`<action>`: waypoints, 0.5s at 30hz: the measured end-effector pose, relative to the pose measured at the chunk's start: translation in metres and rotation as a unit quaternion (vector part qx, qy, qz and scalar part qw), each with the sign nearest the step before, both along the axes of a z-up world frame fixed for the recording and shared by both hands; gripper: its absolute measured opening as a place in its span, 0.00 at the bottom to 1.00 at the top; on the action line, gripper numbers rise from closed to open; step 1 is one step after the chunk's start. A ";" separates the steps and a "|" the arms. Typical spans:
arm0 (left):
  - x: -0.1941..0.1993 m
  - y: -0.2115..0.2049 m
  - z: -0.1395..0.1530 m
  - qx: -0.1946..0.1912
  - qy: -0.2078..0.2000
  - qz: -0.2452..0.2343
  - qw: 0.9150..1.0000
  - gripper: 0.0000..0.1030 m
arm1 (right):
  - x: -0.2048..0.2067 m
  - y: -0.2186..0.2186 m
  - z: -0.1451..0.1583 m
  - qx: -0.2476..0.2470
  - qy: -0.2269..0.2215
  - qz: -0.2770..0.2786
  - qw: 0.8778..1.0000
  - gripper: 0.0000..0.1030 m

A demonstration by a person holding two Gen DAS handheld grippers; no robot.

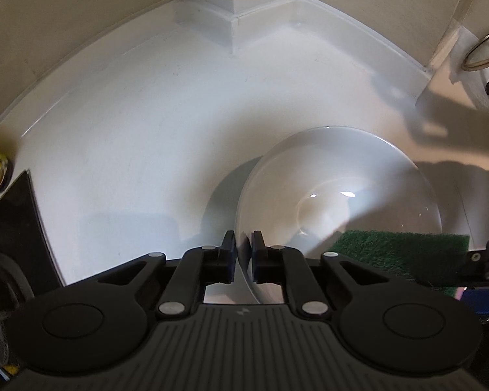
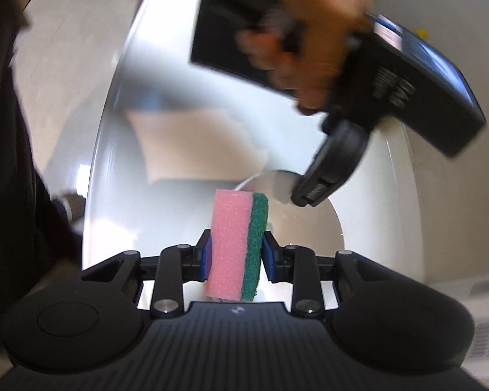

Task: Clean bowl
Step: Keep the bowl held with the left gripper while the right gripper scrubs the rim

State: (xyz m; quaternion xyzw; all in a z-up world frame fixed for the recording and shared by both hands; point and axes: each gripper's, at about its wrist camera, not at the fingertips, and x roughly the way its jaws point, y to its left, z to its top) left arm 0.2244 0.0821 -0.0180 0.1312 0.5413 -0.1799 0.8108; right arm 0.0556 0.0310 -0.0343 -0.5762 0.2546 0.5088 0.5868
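We are holding the bowl (image 1: 339, 192) by its rim and bringing the sponge (image 2: 236, 247) to it.

We are pinching the bowl's near rim with the left tool (image 1: 243, 254), its pads pressed onto the thin wall, so the bowl is sitting tilted on the white surface (image 1: 130, 130). Our right tool (image 2: 235, 254) is clamping the pink-and-green sponge upright between its pads. The sponge's green face is showing just beside the bowl's right edge. Our hand (image 2: 309, 32) is gripping the left tool's handle.

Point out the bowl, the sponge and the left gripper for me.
bowl (image 1: 339, 192): left wrist view, inner wall.
sponge (image 2: 231, 244): right wrist view, pink foam face.
left gripper (image 1: 243, 254): left wrist view, between fingertips at the rim.
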 end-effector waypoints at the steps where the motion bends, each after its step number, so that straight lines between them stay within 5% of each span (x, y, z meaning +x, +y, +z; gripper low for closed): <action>1: 0.000 0.000 0.001 -0.002 -0.001 0.008 1.000 0.10 | 0.001 -0.002 -0.002 -0.008 -0.007 0.006 1.000 0.26; 5: -0.018 0.008 0.003 -0.027 -0.010 0.055 0.998 0.17 | 0.003 -0.006 -0.004 0.000 -0.007 -0.004 1.000 0.26; 15: -0.043 0.012 -0.003 -0.046 -0.019 0.114 0.992 0.10 | 0.011 -0.010 -0.005 0.046 0.013 -0.050 0.998 0.26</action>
